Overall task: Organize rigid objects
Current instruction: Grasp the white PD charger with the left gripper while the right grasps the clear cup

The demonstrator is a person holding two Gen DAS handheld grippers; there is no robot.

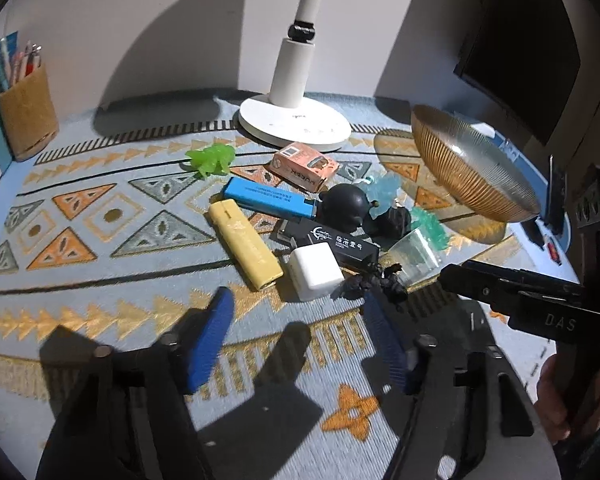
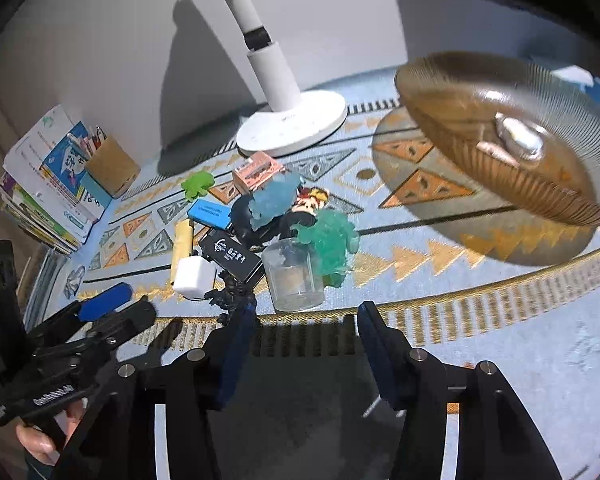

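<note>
Rigid objects lie heaped in the middle of the surface (image 1: 100, 280), which is covered by a patterned blue and orange cloth. In the left wrist view the heap holds a yellow lighter (image 1: 246, 249), a blue lighter (image 1: 268, 197) just behind it, a white charger cube (image 1: 316, 271), a black box (image 1: 331, 240) with white lettering touching the cube, a pink card box (image 1: 304, 166) near the lamp base, a round black figure (image 1: 344, 204) and a light green toy (image 1: 212, 159) slightly apart on the far left of the pile. A small clear cup (image 2: 294, 276) stands at the near right edge of the heap, with a teal translucent toy (image 2: 329, 240) leaning against it and a pale blue translucent toy (image 2: 274, 196) farther back. A dark spiky figure (image 2: 230, 294) lies just beside the cube.

A white lamp (image 1: 294, 120) stands behind the heap. A ribbed amber glass bowl (image 2: 511, 140) appears tilted to the right of the pile, above its shadow; what supports it cannot be told. A brown pen holder (image 1: 28, 116) and books (image 2: 48, 184) sit at the far left.

The left gripper (image 1: 300, 340) hovers just short of the cube, its blue fingers (image 1: 210, 340) apart and empty. The right gripper (image 2: 300, 352) hangs before the cup, its fingers (image 2: 379, 356) also spread wide with nothing between them.
</note>
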